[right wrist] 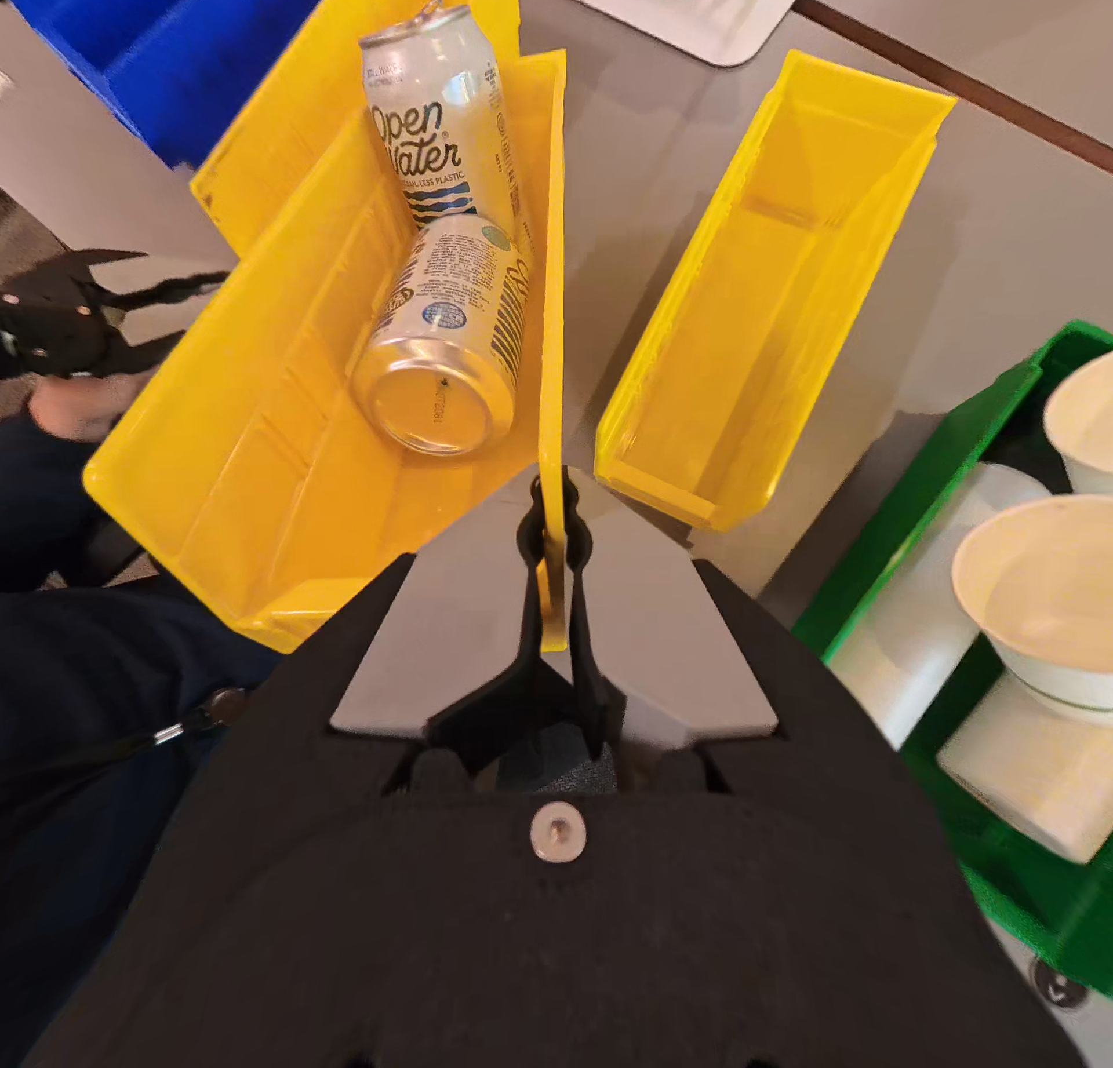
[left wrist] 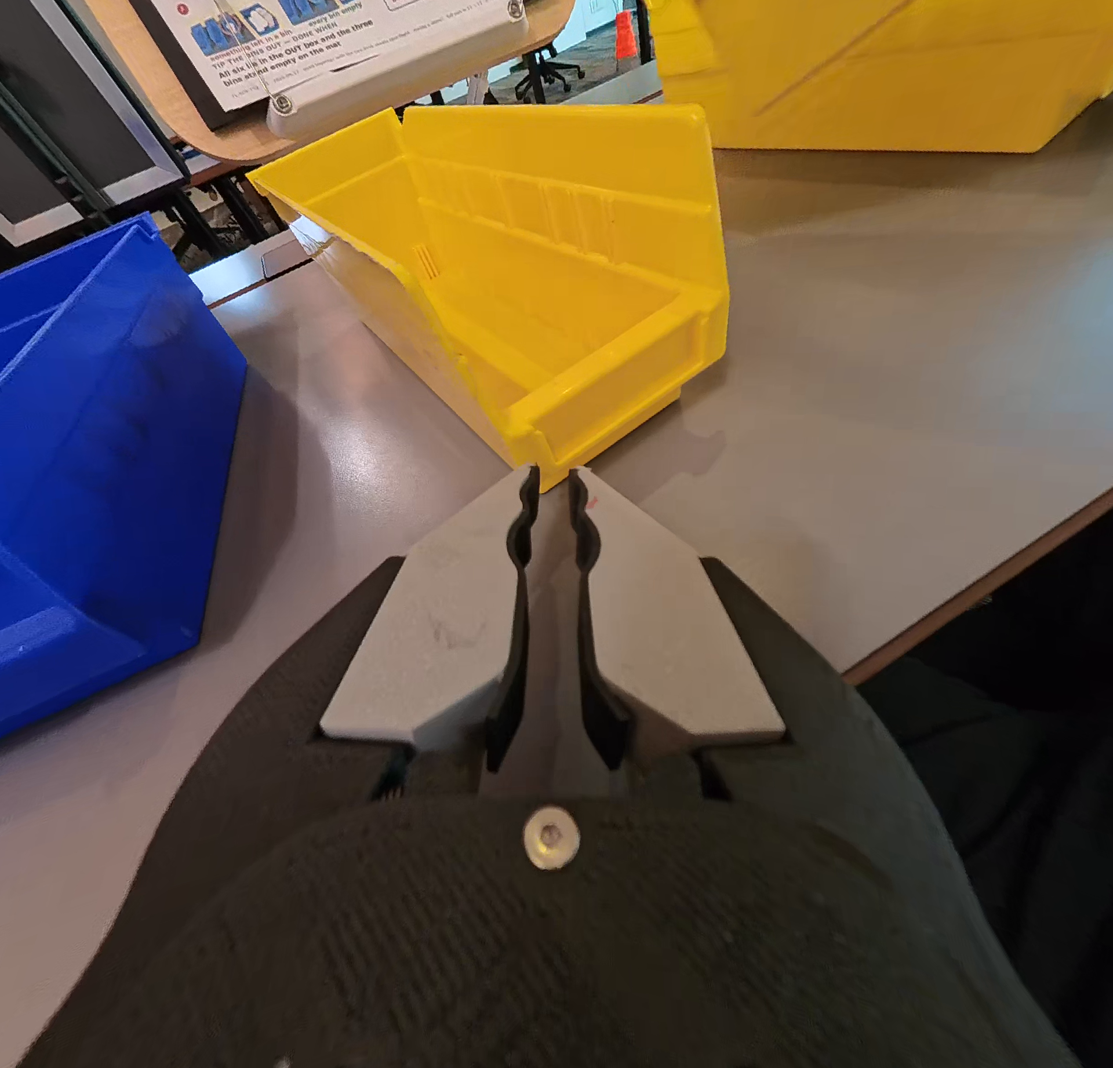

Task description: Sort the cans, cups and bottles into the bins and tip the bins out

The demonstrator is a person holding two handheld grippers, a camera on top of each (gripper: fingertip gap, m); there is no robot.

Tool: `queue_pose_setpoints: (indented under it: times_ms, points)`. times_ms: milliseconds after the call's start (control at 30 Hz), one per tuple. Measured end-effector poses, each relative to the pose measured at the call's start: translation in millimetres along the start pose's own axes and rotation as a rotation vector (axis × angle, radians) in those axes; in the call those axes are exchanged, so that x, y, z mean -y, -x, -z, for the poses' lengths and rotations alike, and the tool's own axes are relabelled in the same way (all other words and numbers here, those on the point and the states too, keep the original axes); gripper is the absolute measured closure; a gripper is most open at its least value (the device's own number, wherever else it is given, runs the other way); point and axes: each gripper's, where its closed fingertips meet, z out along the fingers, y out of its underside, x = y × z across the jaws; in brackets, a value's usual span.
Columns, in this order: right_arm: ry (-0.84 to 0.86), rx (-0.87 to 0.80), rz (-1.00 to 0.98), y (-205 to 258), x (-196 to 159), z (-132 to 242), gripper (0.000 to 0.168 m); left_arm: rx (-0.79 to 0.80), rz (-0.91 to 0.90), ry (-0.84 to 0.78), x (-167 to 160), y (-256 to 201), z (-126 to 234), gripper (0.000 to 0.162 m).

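My right gripper [right wrist: 555,491] is shut on the side wall of a yellow bin [right wrist: 253,437] and holds it tilted. Two white cans [right wrist: 439,118] [right wrist: 445,341] lie inside it against that wall. An empty narrow yellow bin [right wrist: 771,292] stands on the grey table to its right. In the left wrist view my left gripper [left wrist: 554,474] hovers just in front of the near corner of an empty yellow bin [left wrist: 542,292]. Its jaws stand a narrow gap apart with nothing between them. The left gripper also shows blurred at the left edge of the right wrist view [right wrist: 90,310].
A green bin [right wrist: 939,497] on the right holds white paper cups [right wrist: 1048,581] and a white lying container [right wrist: 915,605]. A blue bin [left wrist: 108,437] stands on the left. A large yellow bin [left wrist: 903,52] is blurred at upper right. An instruction board [left wrist: 361,33] stands behind. The table edge [left wrist: 988,569] runs on the right.
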Motion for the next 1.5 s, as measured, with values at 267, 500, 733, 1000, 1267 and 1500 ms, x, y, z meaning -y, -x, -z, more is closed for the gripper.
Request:
queue_pose_setpoints:
  times_ms: [267, 500, 733, 1000, 1267, 1500]
  points:
    - [-0.103, -0.145, -0.027, -28, 3, 113, 0.168, 0.008, -0.007, 0.008, -1, 0, -1, 0.155]
    - [-0.072, -0.448, -0.138, -98, -39, 214, 0.168, 0.016, -0.020, 0.015, -1, 0, -2, 0.155]
    - [0.027, -0.735, -0.274, -182, -105, 259, 0.168, 0.019, -0.028, 0.019, 0, 0, -2, 0.155]
    - [0.188, -0.945, -0.201, -241, -133, 239, 0.168, 0.029, -0.034, 0.033, -3, 1, -4, 0.156]
    - [0.387, -1.166, 0.115, -257, -119, 208, 0.168, 0.027, -0.054, 0.034, -4, -1, -4, 0.156]
    - [0.414, -1.290, 0.381, -255, -106, 176, 0.168, 0.016, -0.045, 0.025, -3, -2, -2, 0.157]
